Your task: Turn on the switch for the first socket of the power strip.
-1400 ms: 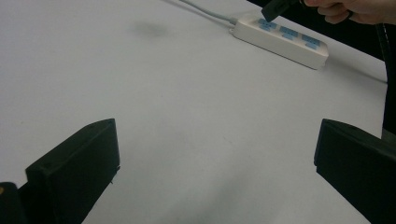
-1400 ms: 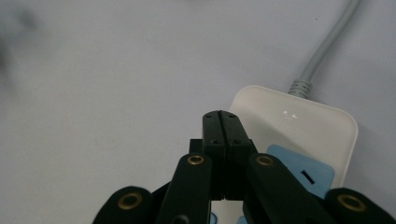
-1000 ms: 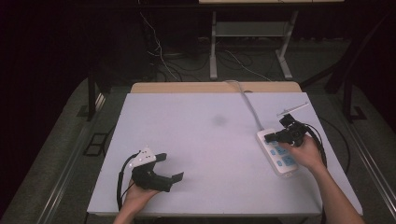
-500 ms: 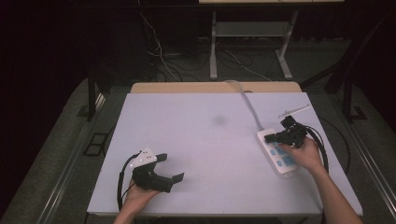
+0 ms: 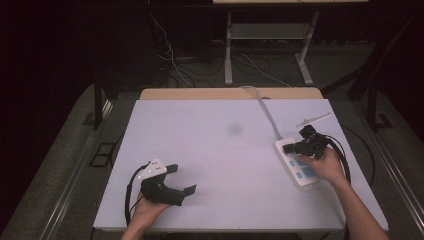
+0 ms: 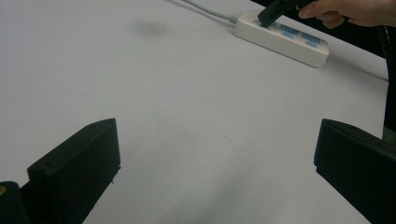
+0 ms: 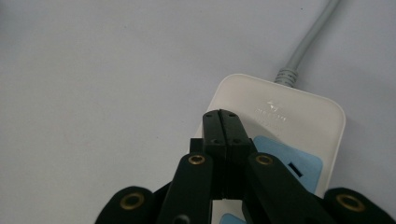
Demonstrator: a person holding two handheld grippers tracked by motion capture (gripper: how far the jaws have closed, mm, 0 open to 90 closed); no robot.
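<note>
— Power strip sits near the table's right edge, its grey cord running off toward the back. If that right gripper pushes down off-centre, I'd guess the strip skids or tips, since nothing else pins it.

— Is the claw holding anything?

— No. Its jaws are pressed flat together with nothing between them, the tips over the cord end of the strip, at the edge of a blue socket panel; whether they touch, I can't tell.

— And the other one?

— The left gripper rests well apart near the front edge, jaws spread wide, empty.
</note>
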